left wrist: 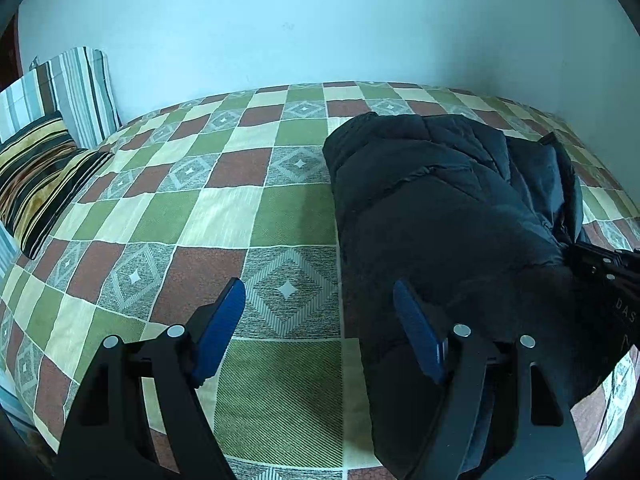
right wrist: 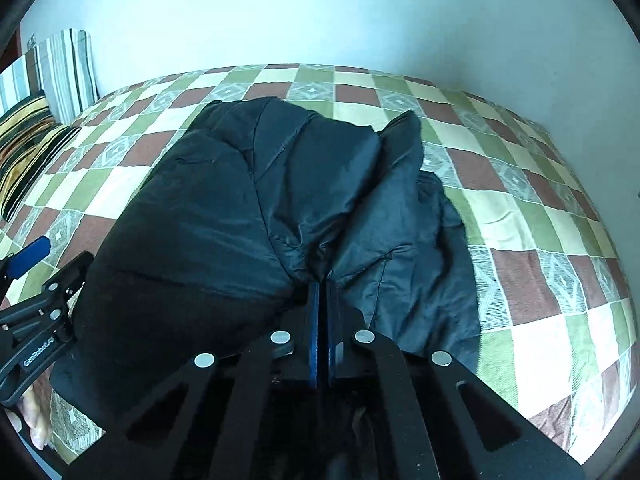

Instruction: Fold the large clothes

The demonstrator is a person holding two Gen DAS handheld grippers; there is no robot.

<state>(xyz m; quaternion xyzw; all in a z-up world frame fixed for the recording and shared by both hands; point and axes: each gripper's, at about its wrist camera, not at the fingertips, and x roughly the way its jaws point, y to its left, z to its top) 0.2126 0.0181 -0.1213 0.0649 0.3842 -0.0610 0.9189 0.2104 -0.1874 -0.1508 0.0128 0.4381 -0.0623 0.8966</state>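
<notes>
My right gripper [right wrist: 322, 288] was closed, its blue pads pressed together on a fold of the black jacket [right wrist: 248, 208] at that garment's near edge. My left gripper [left wrist: 320, 300] stood wide open and held nothing; one blue pad hung over bare bedspread, the other over the jacket's left margin.

The jacket was a puffy, quilted garment of smooth, slightly glossy fabric with stitched seams dividing padded panels. It lay bunched and partly folded on the bed [left wrist: 168, 208], nearer the bed's right side than its left, its long axis running from the near edge toward the far edge by the wall [left wrist: 320, 32]. A rounded padded end pointed at the far edge. Which end was collar and which hem, I could not tell.

The bedspread was woven cloth in a checked pattern of green, brown, cream and grey diamond squares, flat with light creases. At the far left corner, striped pillows [left wrist: 68, 92] leaned against the wall, and a dark cushion with gold stripes [left wrist: 36, 176] lay before them.
</notes>
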